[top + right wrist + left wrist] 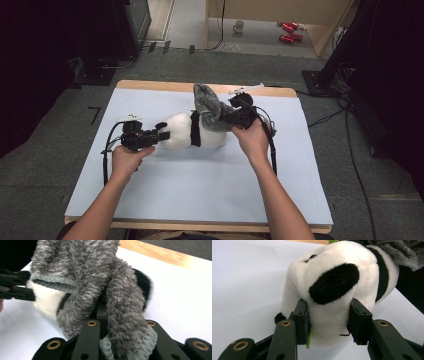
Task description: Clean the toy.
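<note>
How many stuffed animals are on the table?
1: a white and black plush toy lies mid-table, its head clamped by the left gripper, a grey fuzzy garment at its other end.

Overhead forward-down; tool cameras close (shared plush (187, 131))

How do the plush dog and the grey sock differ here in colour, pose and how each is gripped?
The plush dog is white with black patches; the grey sock is mottled grey. The dog lies on the table; the sock is draped over the dog's far end, partly raised. The left hand-held gripper clamps the dog's head across its width; the right hand-held gripper pinches a fold of sock. Both are soft and fuzzy.
</note>
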The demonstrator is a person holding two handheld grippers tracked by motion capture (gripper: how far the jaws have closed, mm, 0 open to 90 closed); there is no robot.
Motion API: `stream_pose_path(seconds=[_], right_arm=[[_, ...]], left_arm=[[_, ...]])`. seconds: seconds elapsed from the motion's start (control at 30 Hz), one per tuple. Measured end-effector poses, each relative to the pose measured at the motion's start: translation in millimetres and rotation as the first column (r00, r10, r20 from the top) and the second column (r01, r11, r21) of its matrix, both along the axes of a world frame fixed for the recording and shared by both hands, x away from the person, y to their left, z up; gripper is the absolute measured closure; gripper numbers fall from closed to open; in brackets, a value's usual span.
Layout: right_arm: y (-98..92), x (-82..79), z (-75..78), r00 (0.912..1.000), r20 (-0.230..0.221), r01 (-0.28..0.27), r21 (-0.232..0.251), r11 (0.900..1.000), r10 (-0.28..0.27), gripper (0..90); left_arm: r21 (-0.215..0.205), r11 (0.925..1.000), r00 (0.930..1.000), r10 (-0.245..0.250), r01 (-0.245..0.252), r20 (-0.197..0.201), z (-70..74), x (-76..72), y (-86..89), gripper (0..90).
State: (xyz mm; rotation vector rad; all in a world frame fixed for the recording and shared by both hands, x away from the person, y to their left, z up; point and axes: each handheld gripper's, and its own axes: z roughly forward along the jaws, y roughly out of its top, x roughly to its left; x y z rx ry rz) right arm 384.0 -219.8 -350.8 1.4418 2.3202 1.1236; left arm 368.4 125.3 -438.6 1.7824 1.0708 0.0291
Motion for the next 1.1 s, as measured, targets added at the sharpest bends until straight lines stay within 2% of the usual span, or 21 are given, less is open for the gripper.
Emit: stream_pose_path(seconds=[0.1, 0.2, 0.33, 0.37, 0.43, 0.5, 0.57, 0.67, 0.83, 0.97, 1.1], right_arm=[[-9.6, -0.7, -1.3, 0.9999, -0.01, 0.013, 0.001, 1.0, -0.013, 78.3], [-9.6, -1.6, -4.1, 0.9999, -0.008, 0.012, 0.001, 1.0, -0.012, 78.3], [-6.2, 0.5, -6.2, 0.9998, -0.003, 0.018, -0.004, 1.0, -0.018, 78.3], [-6.0, 1.1, -6.3, 0.9998, -0.003, 0.019, -0.007, 1.0, -0.019, 78.3], [-5.4, 2.2, -6.4, 0.9996, -0.001, 0.027, -0.017, 0.999, -0.027, 78.4], [-5.7, 3.6, -6.4, 0.9996, 0.0, 0.03, -0.02, 0.999, -0.03, 78.4], [-5.9, 4.6, -6.4, 0.9995, -0.003, 0.031, -0.021, 0.999, -0.031, 78.4], [-5.9, 6.9, -6.7, 0.9995, -0.002, 0.032, -0.019, 0.999, -0.032, 78.4], [-6.3, 11.7, -6.7, 0.9991, -0.001, 0.043, -0.013, 0.999, -0.043, 78.3], [-7.1, 16.5, -8.0, 0.9986, 0.0, 0.053, -0.003, 0.999, -0.053, 78.3], [-4.9, 17.7, -7.2, 0.9987, 0.006, 0.051, 0.009, 0.999, -0.051, 78.1]], left_arm=[[0.002, 1.0, 0.9999, -0.001, 0.001, 0.012, 0.0, -0.6, -0.9, 56.3], [0.0, 1.0, 0.9997, -0.006, 0.006, 0.022, -0.8, -0.7, 0.0, 52.8], [-0.021, 0.9993, 0.999, -0.031, 0.032, 0.031, -1.8, -0.1, 4.6, 42.2], [-0.027, 0.9981, 0.9974, -0.054, 0.055, 0.048, -2.1, -0.5, 5.4, 39.1], [0.014, 0.9969, 0.9923, -0.078, 0.077, 0.096, -2.6, -3.0, 5.1, 32.8], [0.077, 0.9904, 0.9814, -0.125, 0.115, 0.146, -3.6, -6.2, 4.2, 29.3], [0.107, 0.9849, 0.9751, -0.152, 0.136, 0.161, -4.8, -7.3, 4.2, 27.4], [0.123, 0.9807, 0.9704, -0.172, 0.152, 0.17, -9.0, -6.0, 3.6, 27.5], [0.13, 0.9834, 0.9696, -0.15, 0.126, 0.193, -17.4, -0.7, -1.4, 26.8], [0.135, 0.9852, 0.9762, -0.129, 0.106, 0.174, -26.6, 5.3, -5.6, 24.6], [0.106, 0.9906, 0.982, -0.102, 0.086, 0.159, -30.4, 9.8, -4.1, 29.0]])
